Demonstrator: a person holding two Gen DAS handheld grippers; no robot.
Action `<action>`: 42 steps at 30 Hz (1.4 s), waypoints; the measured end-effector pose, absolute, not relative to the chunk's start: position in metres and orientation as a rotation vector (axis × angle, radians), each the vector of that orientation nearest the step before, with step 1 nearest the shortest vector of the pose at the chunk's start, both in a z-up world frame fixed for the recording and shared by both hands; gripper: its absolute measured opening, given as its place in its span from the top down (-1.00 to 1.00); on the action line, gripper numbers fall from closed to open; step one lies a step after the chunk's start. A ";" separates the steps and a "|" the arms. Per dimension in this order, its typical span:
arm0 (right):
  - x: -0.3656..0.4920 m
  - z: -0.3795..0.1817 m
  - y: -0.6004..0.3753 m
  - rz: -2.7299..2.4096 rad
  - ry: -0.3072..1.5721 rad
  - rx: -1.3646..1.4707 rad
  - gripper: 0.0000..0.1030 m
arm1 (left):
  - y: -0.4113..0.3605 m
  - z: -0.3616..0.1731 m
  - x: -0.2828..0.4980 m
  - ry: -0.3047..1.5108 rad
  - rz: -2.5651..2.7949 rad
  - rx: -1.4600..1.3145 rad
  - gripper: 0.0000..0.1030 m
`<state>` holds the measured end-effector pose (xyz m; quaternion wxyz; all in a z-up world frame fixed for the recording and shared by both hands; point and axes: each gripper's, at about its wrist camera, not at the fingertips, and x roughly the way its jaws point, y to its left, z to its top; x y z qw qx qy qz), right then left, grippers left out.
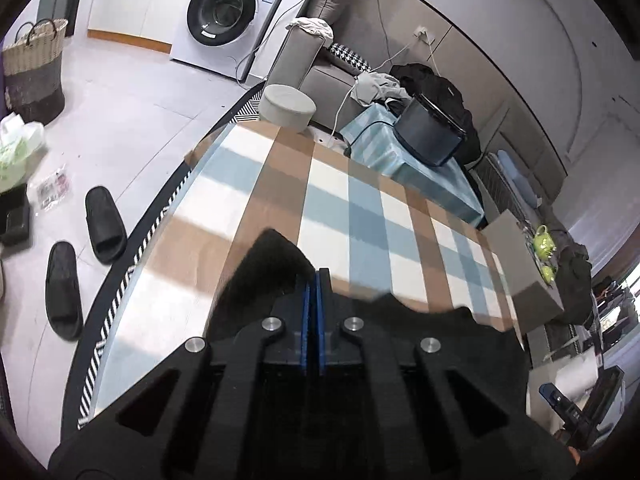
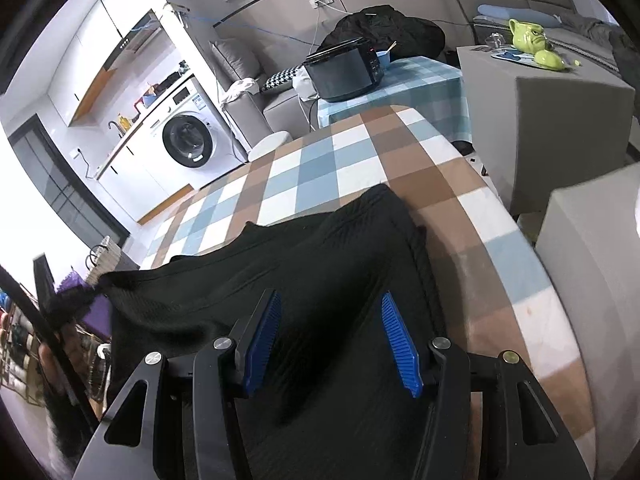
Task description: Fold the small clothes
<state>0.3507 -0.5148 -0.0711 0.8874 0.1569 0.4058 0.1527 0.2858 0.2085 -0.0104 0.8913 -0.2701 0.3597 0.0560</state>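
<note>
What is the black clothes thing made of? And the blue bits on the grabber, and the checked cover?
The black garment looks like soft ribbed knit, matte, with fine ridges. The blue pads on the right gripper seem rubber or plastic, with moulded grooves. The checked cover looks like woven cloth, though its slight sheen could mean a coating.
</note>
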 end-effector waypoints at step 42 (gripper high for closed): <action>0.460 -0.084 -0.456 0.241 0.814 0.081 0.95 | 0.215 -0.037 0.207 0.819 0.189 -0.518 -0.03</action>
